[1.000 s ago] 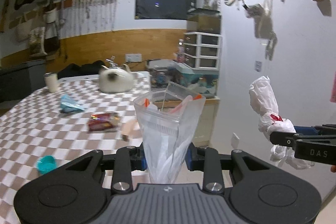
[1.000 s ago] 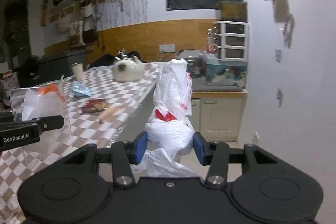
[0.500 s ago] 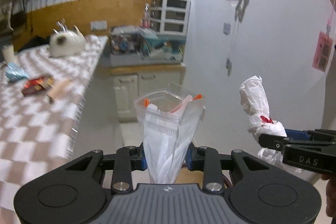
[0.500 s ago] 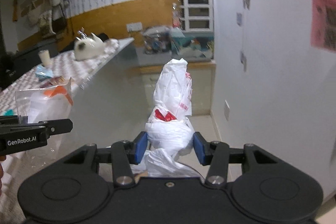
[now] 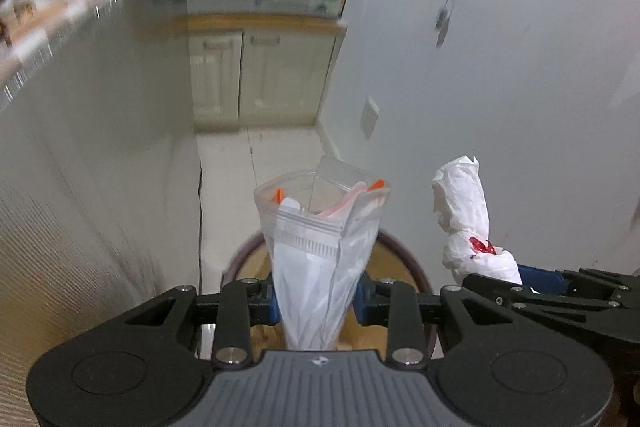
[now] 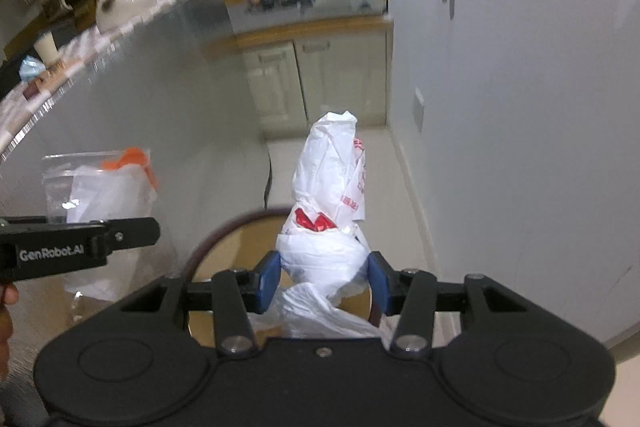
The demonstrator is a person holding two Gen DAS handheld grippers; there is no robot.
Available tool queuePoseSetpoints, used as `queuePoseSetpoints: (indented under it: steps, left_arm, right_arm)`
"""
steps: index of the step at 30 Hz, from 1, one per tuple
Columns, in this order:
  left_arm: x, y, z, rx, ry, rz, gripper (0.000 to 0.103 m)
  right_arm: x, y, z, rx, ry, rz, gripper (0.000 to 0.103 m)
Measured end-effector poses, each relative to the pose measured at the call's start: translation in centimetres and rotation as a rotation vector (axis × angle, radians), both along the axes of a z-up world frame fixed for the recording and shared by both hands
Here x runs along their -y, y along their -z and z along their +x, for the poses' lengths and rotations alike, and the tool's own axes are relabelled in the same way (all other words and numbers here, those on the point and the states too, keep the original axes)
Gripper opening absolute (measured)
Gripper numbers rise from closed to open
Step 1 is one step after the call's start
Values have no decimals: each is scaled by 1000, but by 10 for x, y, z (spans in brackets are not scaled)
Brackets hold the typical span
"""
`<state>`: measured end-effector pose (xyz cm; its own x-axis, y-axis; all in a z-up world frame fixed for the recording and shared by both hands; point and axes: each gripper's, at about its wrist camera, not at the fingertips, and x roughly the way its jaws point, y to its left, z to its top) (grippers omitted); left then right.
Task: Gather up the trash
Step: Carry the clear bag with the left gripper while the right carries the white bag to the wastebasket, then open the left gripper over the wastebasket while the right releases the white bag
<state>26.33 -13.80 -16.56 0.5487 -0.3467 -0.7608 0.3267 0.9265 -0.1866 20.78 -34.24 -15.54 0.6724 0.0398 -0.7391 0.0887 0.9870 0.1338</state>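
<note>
My left gripper [image 5: 316, 303] is shut on a clear zip bag [image 5: 320, 239] with white and orange scraps inside; the bag also shows in the right wrist view [image 6: 100, 195]. My right gripper [image 6: 322, 279] is shut on a crumpled white plastic bag with red print [image 6: 332, 195], also seen in the left wrist view [image 5: 464, 219]. Both bags hang above a round bin with a dark brown rim [image 6: 224, 231], whose rim shows behind the zip bag in the left wrist view [image 5: 404, 255].
The counter's grey side panel [image 5: 80, 147] rises close on the left, with a white cat [image 6: 124, 3] on top. A white wall [image 6: 520, 107] is close on the right. Pale cabinets [image 5: 256, 75] stand ahead across a tiled floor [image 5: 280, 151].
Both grippers have swung away from the checkered table and tilted down, carrying their bags over the floor bin. Both grips are unchanged.
</note>
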Motion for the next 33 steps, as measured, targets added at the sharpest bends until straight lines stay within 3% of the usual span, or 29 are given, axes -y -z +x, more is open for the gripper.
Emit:
queuePoseSetpoints:
  steps: [11, 21, 24, 26, 29, 33]
  left_arm:
    - [11, 63, 26, -190, -1, -14, 34]
    - [12, 87, 50, -256, -25, -8, 35]
    - [11, 90, 51, -260, -35, 7, 38]
    - [11, 92, 53, -267, -40, 12, 45]
    - [12, 94, 57, -270, -40, 16, 62]
    - [13, 97, 57, -275, -27, 30, 70]
  right_arm:
    - [-9, 56, 22, -186, -62, 19, 49]
    - [-17, 83, 43, -274, -80, 29, 49]
    - [-21, 88, 48, -290, -92, 20, 49]
    - [-23, 92, 52, -298, -99, 16, 50]
    - [-21, 97, 56, -319, -97, 14, 51]
    - [-20, 101, 58, -333, -111, 21, 57]
